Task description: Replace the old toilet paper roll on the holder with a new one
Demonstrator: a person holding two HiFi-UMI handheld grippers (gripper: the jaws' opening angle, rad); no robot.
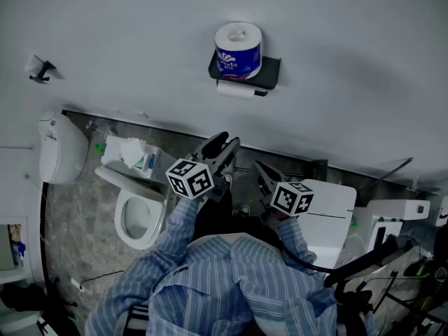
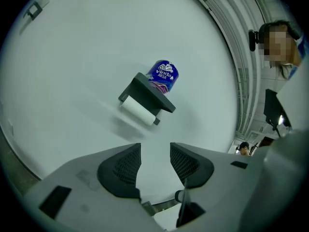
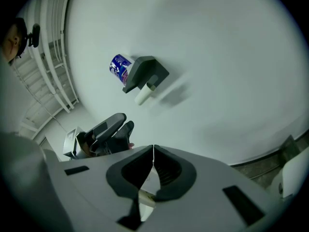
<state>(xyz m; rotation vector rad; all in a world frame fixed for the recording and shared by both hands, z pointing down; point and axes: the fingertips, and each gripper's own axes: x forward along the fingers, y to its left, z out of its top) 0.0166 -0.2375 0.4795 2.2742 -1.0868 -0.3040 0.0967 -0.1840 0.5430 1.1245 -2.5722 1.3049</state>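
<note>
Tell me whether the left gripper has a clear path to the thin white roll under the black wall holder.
Probably yes: the left gripper is open, empty, and nothing blocks the thin white roll.

Wall-mounted holder shelf, loaded.
The dark toilet paper holder [image 1: 271, 70] is fixed to the white wall [image 1: 126, 33]. One wrapped toilet paper roll [image 1: 238, 47], printed blue and purple, stands upright on its flat top, toward the left end. A slim white roll [image 1: 236, 90] hangs directly beneath.
</note>
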